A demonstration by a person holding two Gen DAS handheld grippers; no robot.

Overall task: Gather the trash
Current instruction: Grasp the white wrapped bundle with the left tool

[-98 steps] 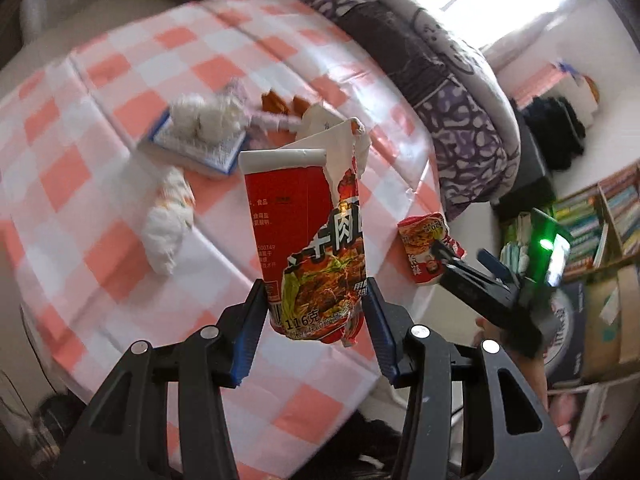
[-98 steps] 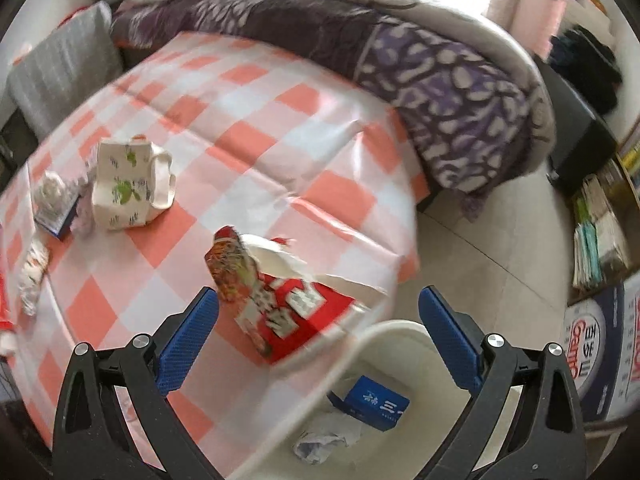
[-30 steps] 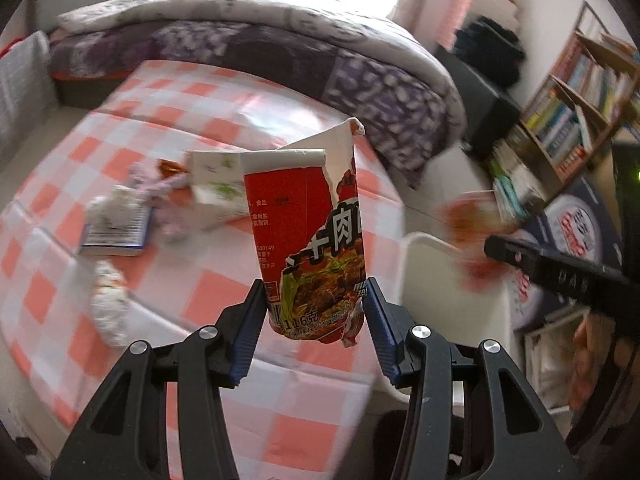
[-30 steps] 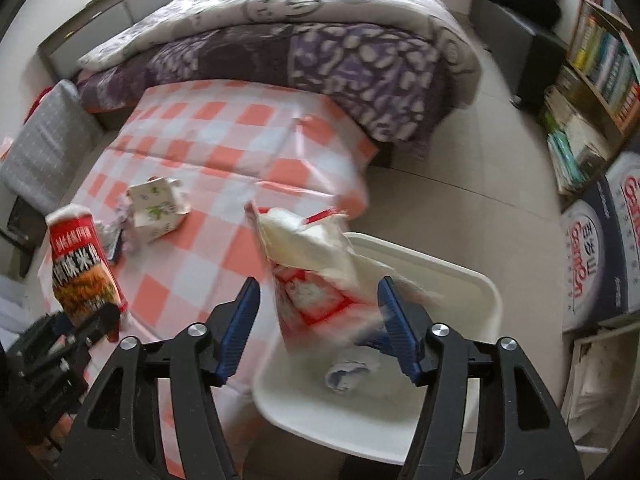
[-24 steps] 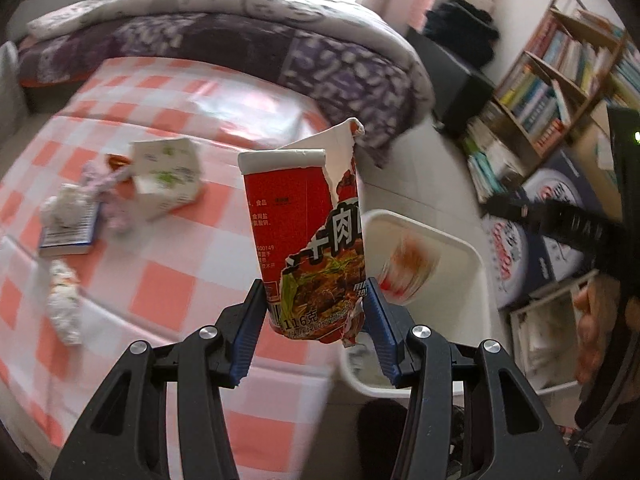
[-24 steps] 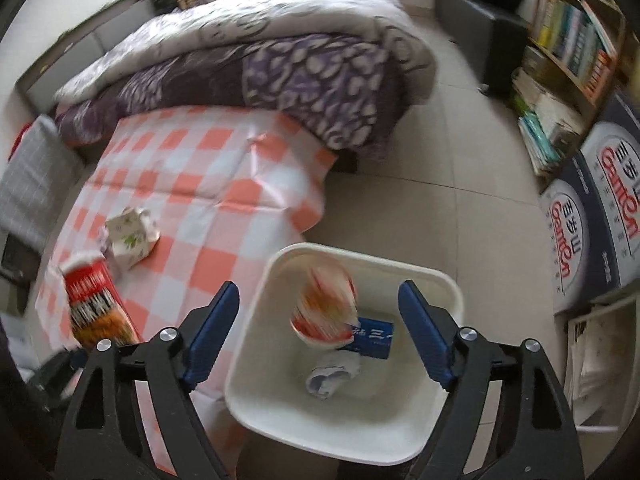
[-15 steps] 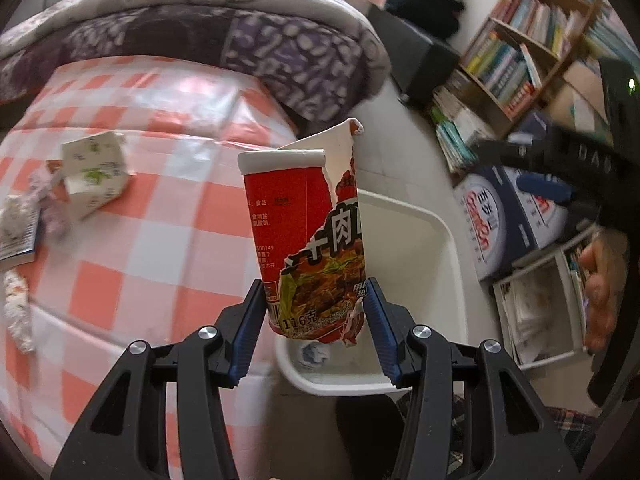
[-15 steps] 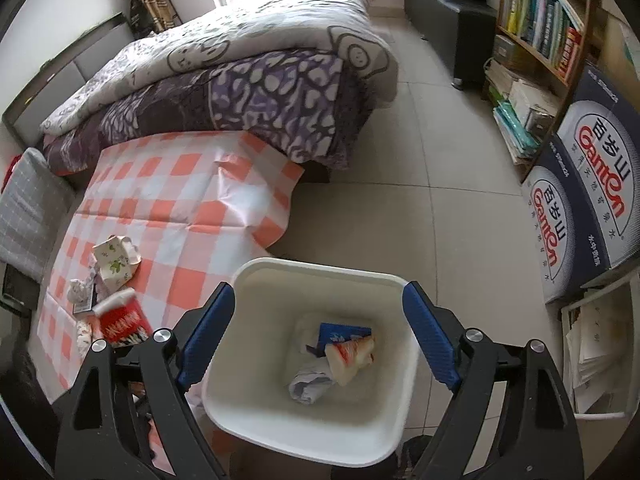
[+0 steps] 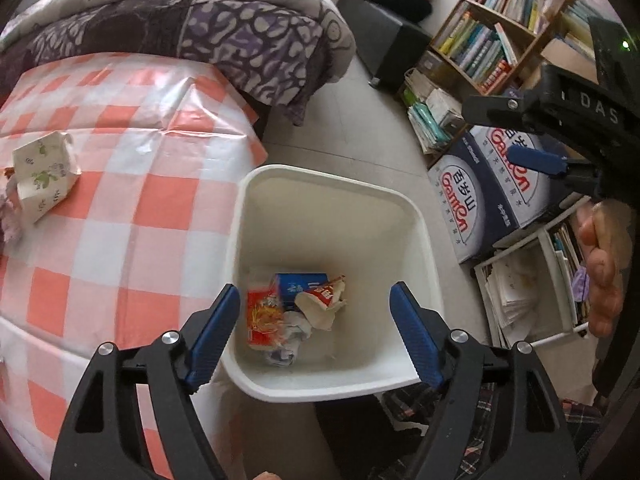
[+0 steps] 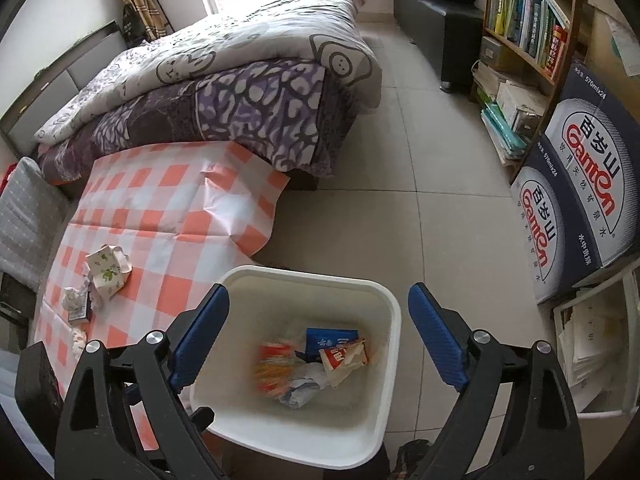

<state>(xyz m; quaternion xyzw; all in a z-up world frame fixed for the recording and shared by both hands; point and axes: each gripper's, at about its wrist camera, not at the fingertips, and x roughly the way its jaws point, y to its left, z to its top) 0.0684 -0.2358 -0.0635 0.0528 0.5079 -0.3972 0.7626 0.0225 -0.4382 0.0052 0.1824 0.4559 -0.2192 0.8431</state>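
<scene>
A white trash bin (image 9: 320, 178) (image 10: 394, 312) stands on the floor beside the checked table. Inside lie a red noodle packet (image 9: 262, 318) (image 10: 274, 368), a torn red-and-white wrapper (image 9: 324, 300) (image 10: 344, 360), a blue box (image 9: 300, 282) (image 10: 328, 338) and crumpled paper (image 9: 294, 330). My left gripper (image 9: 316, 332) is open and empty above the bin. My right gripper (image 10: 318, 336) is open and empty above the bin; it also shows at the right edge of the left wrist view (image 9: 536, 158).
On the red-and-white checked tablecloth (image 9: 120, 184) (image 10: 160, 216) lie a floral paper carton (image 9: 44, 168) (image 10: 108, 272) and crumpled tissues on a small book (image 10: 76, 302). A bed with a purple quilt (image 10: 240, 96), a bookshelf (image 10: 524, 20) and stacked Ganten boxes (image 10: 576, 192) surround the bin.
My left gripper opened and the red noodle packet dropped into the bin. Earlier my right gripper released its torn wrapper into the bin and rose.
</scene>
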